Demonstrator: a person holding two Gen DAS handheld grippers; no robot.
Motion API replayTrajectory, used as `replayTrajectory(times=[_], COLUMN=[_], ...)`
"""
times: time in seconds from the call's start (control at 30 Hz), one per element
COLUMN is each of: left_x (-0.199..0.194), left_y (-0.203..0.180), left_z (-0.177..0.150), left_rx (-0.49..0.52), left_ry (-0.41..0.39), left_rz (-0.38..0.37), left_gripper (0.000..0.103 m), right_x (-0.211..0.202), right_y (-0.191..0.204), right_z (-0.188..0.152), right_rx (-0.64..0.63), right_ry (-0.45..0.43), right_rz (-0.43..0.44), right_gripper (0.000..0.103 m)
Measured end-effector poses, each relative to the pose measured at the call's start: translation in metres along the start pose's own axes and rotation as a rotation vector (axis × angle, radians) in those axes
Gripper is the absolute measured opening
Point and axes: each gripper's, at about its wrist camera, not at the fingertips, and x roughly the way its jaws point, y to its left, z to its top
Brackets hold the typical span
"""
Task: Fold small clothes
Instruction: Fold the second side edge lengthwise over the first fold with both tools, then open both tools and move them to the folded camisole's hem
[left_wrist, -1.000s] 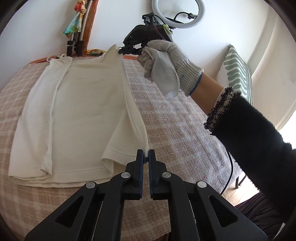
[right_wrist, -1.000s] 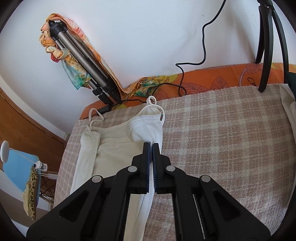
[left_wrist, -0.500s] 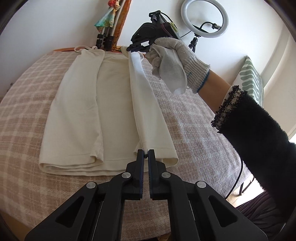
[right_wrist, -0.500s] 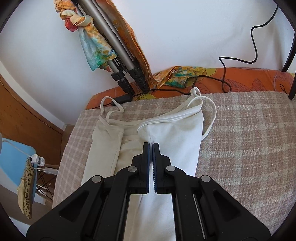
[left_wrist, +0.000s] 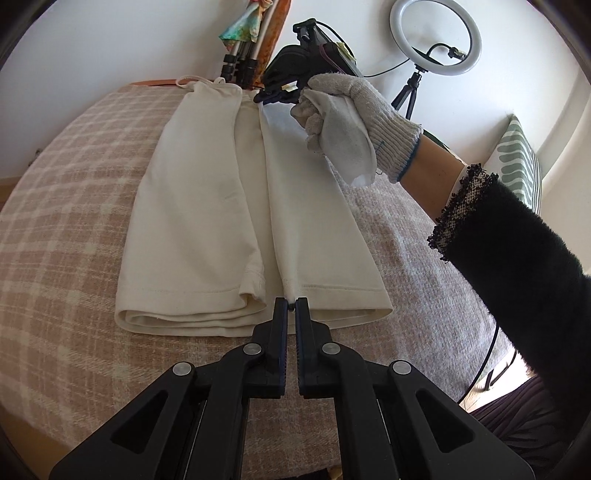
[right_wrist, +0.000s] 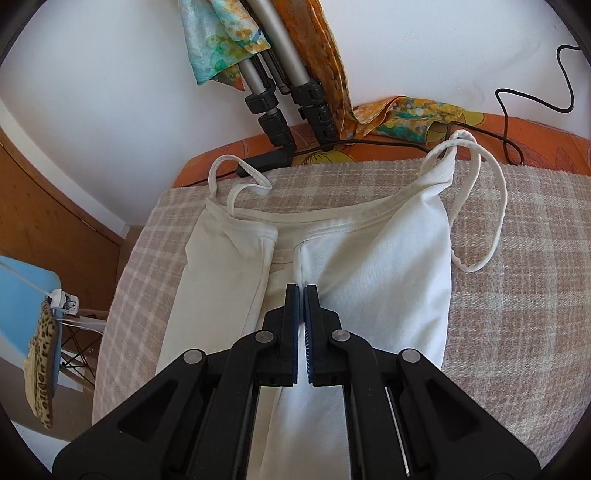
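Both side panels of the cream camisole (left_wrist: 207, 206) are seen folded inward on the checked blanket (left_wrist: 66, 206), the garment's long axis running from the hem at the near edge to the straps (right_wrist: 480, 206) by the far wall. The hem edge is pinched by the closed left gripper (left_wrist: 290, 306), and the upper fold by the closed right gripper (right_wrist: 300, 291), held in a gloved hand (left_wrist: 343, 122).

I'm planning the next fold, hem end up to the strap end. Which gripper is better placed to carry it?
Left, probably. The left gripper is shut on the hem of the top, the end that must travel. The right gripper is shut on the fold edge near the straps, where the hem should land.
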Motion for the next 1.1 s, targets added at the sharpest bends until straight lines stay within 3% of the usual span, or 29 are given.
replayTrajectory(times=[0.13, 0.23, 0.27, 0.47, 0.57, 0.7, 0.8, 0.87, 1.1], left_x=[0.005, -0.001, -0.004, -0.045, -0.064, -0.075, -0.076, -0.073, -0.042], left_y=[0.001, 0.004, 0.005, 0.004, 0.006, 0.024, 0.039, 0.053, 0.099], left_z=[-0.002, 0.001, 0.002, 0.001, 0.002, 0.008, 0.015, 0.02, 0.034], left_rx=[-0.007, -0.019, -0.023, 0.024, 0.062, 0.039, 0.017, -0.021, -0.169], left_ry=[0.042, 0.044, 0.047, -0.025, -0.08, -0.104, -0.101, -0.087, 0.03], left_rz=[-0.008, -0.005, -0.016, -0.093, -0.073, -0.069, -0.038, -0.016, -0.021], left_gripper=[0.002, 0.005, 0.007, 0.008, 0.009, 0.009, 0.013, 0.021, 0.022], right_x=[0.003, -0.012, -0.022, -0.097, -0.132, -0.168, -0.19, -0.2, -0.198], right_y=[-0.002, -0.011, -0.013, -0.021, -0.016, 0.0, 0.013, 0.022, 0.032], right_z=[-0.003, -0.002, -0.003, -0.018, -0.039, -0.073, -0.104, -0.128, -0.215], right_rx=[0.01, 0.07, 0.08, 0.089, 0.047, -0.006, -0.059, -0.078, -0.057], right_ry=[0.012, -0.007, -0.031, -0.113, -0.128, -0.107, -0.106, -0.088, 0.062], right_rz=[0.051, 0.121, 0.134, 0.119, 0.058, -0.015, -0.056, -0.064, -0.029], right_gripper=[0.008, 0.043, 0.045, 0.044, 0.044, 0.044, 0.044, 0.044, 0.044])
